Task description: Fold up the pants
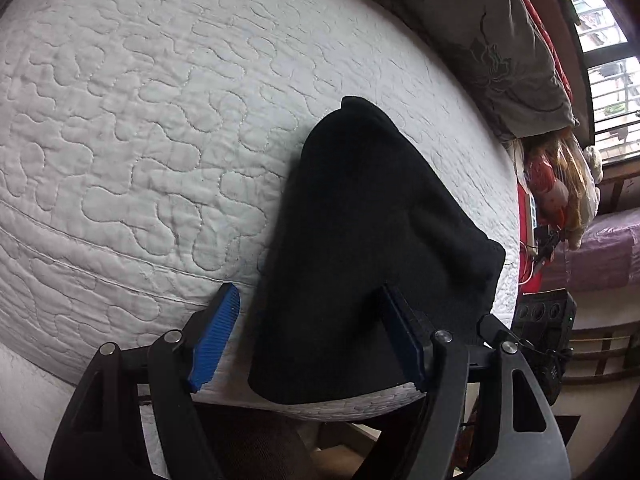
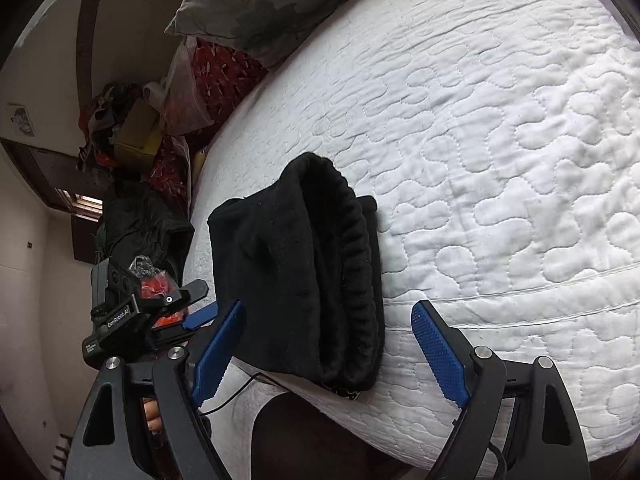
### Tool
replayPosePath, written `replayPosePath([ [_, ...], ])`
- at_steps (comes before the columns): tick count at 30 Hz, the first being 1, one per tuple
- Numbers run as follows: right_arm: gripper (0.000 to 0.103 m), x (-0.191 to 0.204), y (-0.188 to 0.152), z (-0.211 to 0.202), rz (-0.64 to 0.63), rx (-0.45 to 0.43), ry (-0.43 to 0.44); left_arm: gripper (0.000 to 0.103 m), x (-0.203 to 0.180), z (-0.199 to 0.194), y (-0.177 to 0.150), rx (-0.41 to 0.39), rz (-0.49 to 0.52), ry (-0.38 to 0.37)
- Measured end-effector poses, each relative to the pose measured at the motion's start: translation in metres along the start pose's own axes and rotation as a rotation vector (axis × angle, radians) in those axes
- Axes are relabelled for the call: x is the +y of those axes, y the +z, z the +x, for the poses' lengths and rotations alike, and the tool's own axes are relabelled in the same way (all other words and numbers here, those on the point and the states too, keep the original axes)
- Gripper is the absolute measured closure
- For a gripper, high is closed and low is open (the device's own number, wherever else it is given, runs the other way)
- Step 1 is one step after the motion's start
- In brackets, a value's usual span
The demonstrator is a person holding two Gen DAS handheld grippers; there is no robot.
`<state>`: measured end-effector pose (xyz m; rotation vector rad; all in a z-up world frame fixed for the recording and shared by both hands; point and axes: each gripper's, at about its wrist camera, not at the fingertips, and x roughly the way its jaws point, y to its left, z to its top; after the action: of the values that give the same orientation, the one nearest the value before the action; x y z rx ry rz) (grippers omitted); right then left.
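Near the bed's front edge on the white quilt [image 1: 120, 140] lie the black pants [image 1: 360, 260], folded into a compact bundle, left gripper [image 1: 308, 336] and right gripper [image 2: 332, 352] both spread, grasping nothing; a withdrawing finger could snag and undo the fold.

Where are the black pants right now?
The folded black pants lie on the white quilt at its near edge, between both open grippers, below the grey pillow.
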<state>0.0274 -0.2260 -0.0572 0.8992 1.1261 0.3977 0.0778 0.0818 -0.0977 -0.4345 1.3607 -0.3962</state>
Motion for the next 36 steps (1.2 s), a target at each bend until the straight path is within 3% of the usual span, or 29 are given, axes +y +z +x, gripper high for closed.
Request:
replayPosePath([
  [5, 0.018, -0.007, 0.000, 0.013, 0.039, 0.022, 0.071, 0.025, -0.005, 0.000, 0.003, 0.011, 0.013, -0.049],
  [8, 0.029, -0.011, 0.005, 0.017, 0.056, 0.012, 0.078, 0.026, -0.010, 0.000, 0.003, 0.007, 0.015, -0.060],
  [9, 0.038, -0.012, 0.006, 0.019, 0.062, 0.011, 0.072, 0.033, -0.011, -0.002, 0.002, 0.005, 0.016, -0.066],
  [10, 0.045, -0.014, 0.008, 0.020, 0.066, 0.014, 0.052, 0.061, -0.012, -0.001, 0.001, 0.018, 0.012, -0.097],
  [11, 0.053, -0.016, 0.009, 0.023, 0.073, 0.023, 0.045, 0.067, -0.013, 0.001, -0.001, 0.041, -0.007, -0.125],
  [16, 0.063, -0.022, 0.006, 0.014, 0.109, 0.040, 0.081, 0.084, -0.018, -0.015, -0.010, 0.018, -0.049, -0.188],
  [20, 0.068, -0.022, 0.001, 0.000, 0.142, 0.046, 0.142, 0.086, -0.035, -0.034, -0.017, 0.010, -0.031, -0.270],
  [25, 0.069, -0.020, 0.002, -0.020, 0.167, 0.035, 0.207, 0.086, -0.071, -0.044, 0.000, -0.010, 0.022, -0.273],
  [31, 0.069, 0.001, 0.053, -0.036, 0.150, -0.035, 0.238, 0.086, -0.114, -0.053, 0.071, -0.098, 0.058, -0.256],
  [36, 0.066, 0.020, 0.123, -0.035, 0.085, -0.107, 0.199, 0.086, -0.124, -0.015, 0.120, -0.117, 0.066, -0.100],
])
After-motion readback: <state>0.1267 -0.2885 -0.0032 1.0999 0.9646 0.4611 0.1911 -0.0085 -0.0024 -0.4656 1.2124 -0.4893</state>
